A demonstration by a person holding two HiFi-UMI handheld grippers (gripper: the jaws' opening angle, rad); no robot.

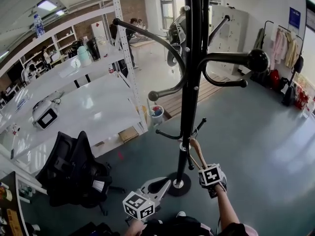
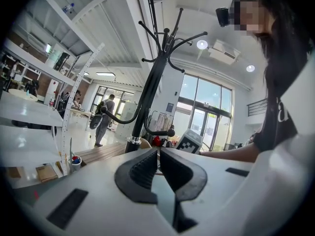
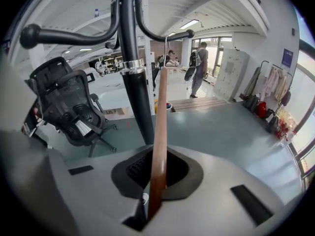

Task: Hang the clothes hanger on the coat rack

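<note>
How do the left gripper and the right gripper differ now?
The right gripper is shut on the wooden hanger; the left gripper has its jaws almost together with nothing between them. The right gripper is close beside the coat rack pole; the left gripper is farther from it. Both point towards the rack.

This is an open-plan lab or workshop office. Tall white metal shelving racks with perforated uprights (image 1: 125, 48) stand over long white surfaces (image 1: 88, 107) carrying small devices, and a black mesh office chair (image 1: 69, 166) sits on the smooth grey-green floor (image 1: 256, 146). White lockers (image 1: 229, 28) and a garment rail hung with clothes (image 1: 283, 43) line the far wall. Floor-to-ceiling windows (image 2: 202, 102) and ceiling light panels (image 1: 47, 5) light it, and a person wearing a backpack (image 3: 199, 65) stands at a bench.
</note>
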